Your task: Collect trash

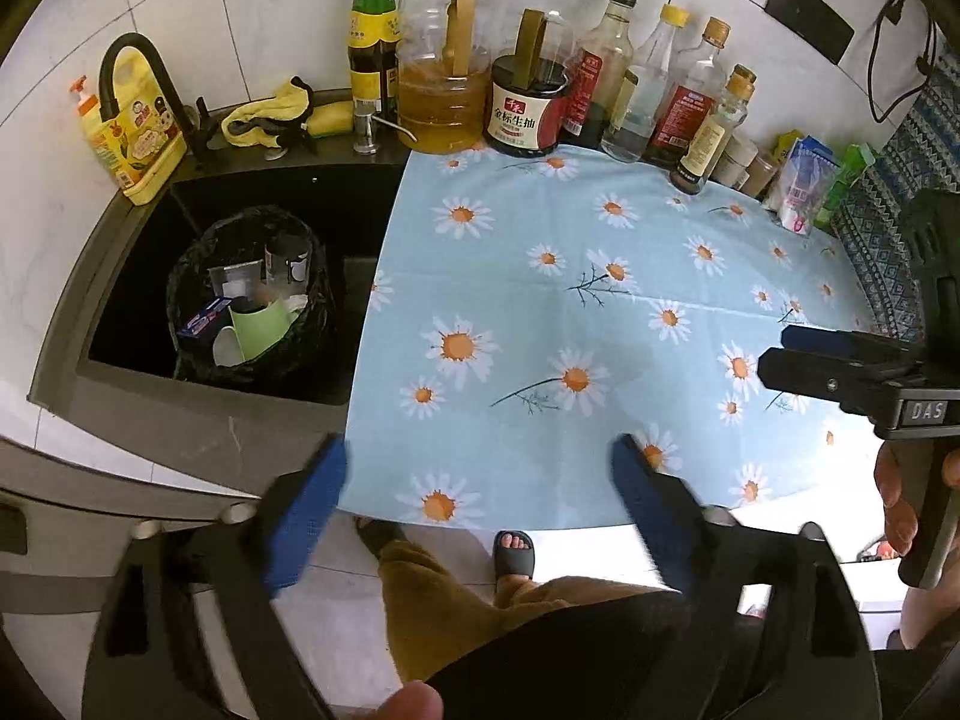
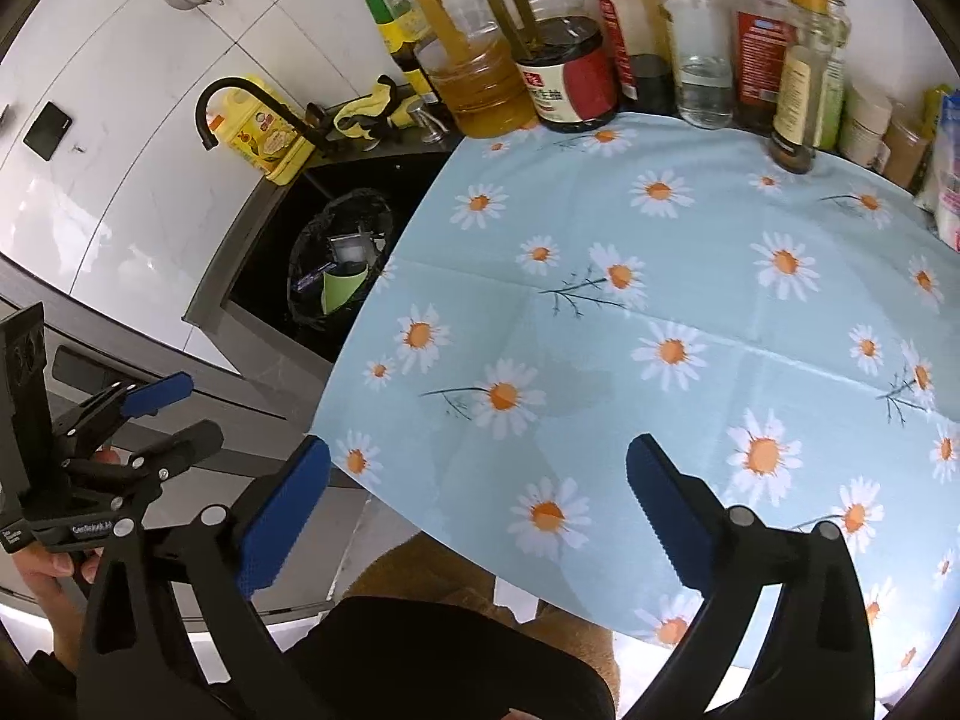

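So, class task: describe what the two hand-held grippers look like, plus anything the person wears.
Each hand-held gripper, left and right, has a black frame with silver rivets and two blue ribbed pads. White lettering marks both bodies, "DAS" on the right one. The person wears tan trousers and dark open-toed slippers.

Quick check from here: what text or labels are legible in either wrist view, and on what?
"DAS": grey tag on the right gripper.
"金标生抽": white label of the dark soy sauce jug.
The other bottle labels, the yellow detergent bottle and the left gripper tag are too blurred.
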A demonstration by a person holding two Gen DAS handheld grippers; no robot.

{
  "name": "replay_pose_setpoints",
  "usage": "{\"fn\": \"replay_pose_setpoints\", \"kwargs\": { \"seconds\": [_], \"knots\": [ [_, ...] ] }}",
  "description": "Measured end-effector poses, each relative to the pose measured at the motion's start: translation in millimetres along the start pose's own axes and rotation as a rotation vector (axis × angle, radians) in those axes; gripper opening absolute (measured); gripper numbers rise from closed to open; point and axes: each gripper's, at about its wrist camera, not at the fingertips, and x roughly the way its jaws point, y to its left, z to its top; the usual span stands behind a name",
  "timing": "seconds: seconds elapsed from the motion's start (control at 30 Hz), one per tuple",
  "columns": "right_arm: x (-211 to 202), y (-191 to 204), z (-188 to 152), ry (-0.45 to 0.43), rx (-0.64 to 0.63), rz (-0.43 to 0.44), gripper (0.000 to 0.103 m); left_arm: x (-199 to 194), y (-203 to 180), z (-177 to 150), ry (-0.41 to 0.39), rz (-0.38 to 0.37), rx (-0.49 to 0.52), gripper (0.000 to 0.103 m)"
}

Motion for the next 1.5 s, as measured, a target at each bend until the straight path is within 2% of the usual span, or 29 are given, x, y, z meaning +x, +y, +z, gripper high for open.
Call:
{"fn": "replay_pose_setpoints", "kwargs": {
  "seconds": [0.3,0.73,1.2,1.5],
  "knots": [
    [-9.5,0.2,-20.7,-0.084,-0.05,-0.052,0.098,5.2,4.5,-10.9,-0.022,-0.003,-0.035,0.096],
    [-2.1,-0.8,-23.1,-0.072,-0.022,-0.058,0.098,9.0,25.0,-17.0,-0.029,-0.004,-0.098,0.096],
    [10.0,9.8,-27.2,-0.047,-0.043,-0.026,0.098,14.1,27.7,-22.2,-0.02,0.006,-0.103,0.096],
    [10.1,8.3,-23.7,-0.048,-0.043,-0.046,0.098,16.7,28.4,-17.7,-0.013,-0.005,-0.103,0.096]
  ]
}}
